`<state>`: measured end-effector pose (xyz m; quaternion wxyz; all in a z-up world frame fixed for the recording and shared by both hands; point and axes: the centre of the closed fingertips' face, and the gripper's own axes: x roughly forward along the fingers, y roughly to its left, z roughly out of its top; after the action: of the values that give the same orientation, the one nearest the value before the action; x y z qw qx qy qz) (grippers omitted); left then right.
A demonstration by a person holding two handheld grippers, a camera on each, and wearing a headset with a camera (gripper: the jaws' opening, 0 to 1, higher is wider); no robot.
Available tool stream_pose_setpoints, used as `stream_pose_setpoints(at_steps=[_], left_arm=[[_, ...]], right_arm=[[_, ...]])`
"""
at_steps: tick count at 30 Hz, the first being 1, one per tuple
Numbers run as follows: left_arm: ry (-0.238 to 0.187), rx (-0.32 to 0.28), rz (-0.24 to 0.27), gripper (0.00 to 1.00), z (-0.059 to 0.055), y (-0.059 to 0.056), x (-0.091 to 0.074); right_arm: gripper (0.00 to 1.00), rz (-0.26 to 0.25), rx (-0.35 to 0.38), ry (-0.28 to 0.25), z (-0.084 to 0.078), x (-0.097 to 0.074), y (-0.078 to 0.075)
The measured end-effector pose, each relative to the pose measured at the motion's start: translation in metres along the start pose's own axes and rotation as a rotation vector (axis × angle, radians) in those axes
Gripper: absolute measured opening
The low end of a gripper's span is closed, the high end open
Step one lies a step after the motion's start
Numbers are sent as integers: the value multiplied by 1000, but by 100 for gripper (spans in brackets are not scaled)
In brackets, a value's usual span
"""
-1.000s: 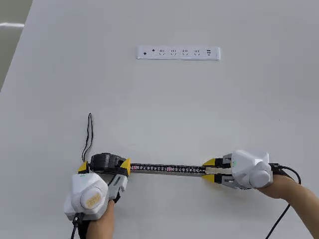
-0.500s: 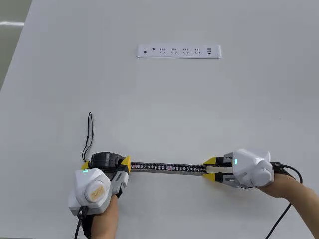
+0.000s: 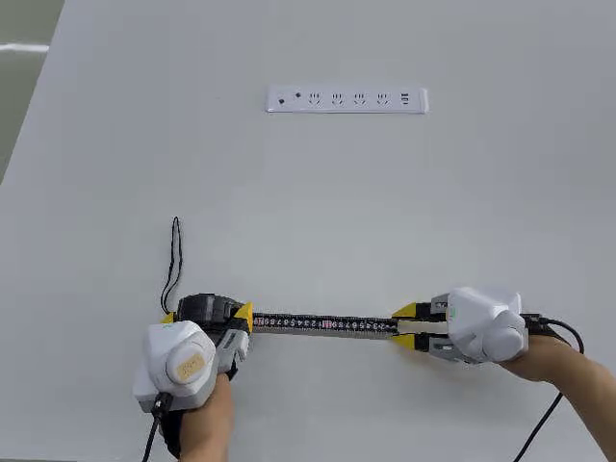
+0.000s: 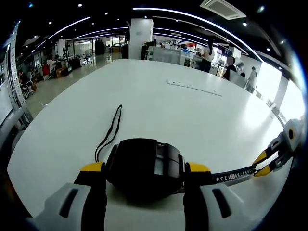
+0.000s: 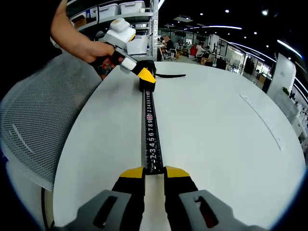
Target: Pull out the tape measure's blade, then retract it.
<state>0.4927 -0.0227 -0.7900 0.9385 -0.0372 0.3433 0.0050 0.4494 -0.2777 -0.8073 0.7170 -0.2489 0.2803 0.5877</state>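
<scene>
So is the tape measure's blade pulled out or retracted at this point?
Pulled out: the blade stretches from the case, clamped in the left gripper, to the right gripper, shut on its tip.

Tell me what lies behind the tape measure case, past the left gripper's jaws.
A thin black lanyard trails from the case across the white table, with a power strip farther back. Where the lanyard joins the case is hidden.

White table (image 3: pixel 481 212), power strip (image 3: pixel 346 100) at far side, tape measure (image 3: pixel 207 310), black cord (image 3: pixel 173 260)
</scene>
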Motion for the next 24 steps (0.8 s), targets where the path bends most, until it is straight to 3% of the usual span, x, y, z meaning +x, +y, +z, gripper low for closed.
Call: stream_pose_setpoints(at_steps=[16, 24], left_arm=[[20, 0, -27, 60, -1, 0, -1], [24, -30, -51, 60, 0, 3, -3]], right_arm=[[13, -5, -6, -4, 2, 1, -1], [13, -7, -10, -19, 13, 2, -1]])
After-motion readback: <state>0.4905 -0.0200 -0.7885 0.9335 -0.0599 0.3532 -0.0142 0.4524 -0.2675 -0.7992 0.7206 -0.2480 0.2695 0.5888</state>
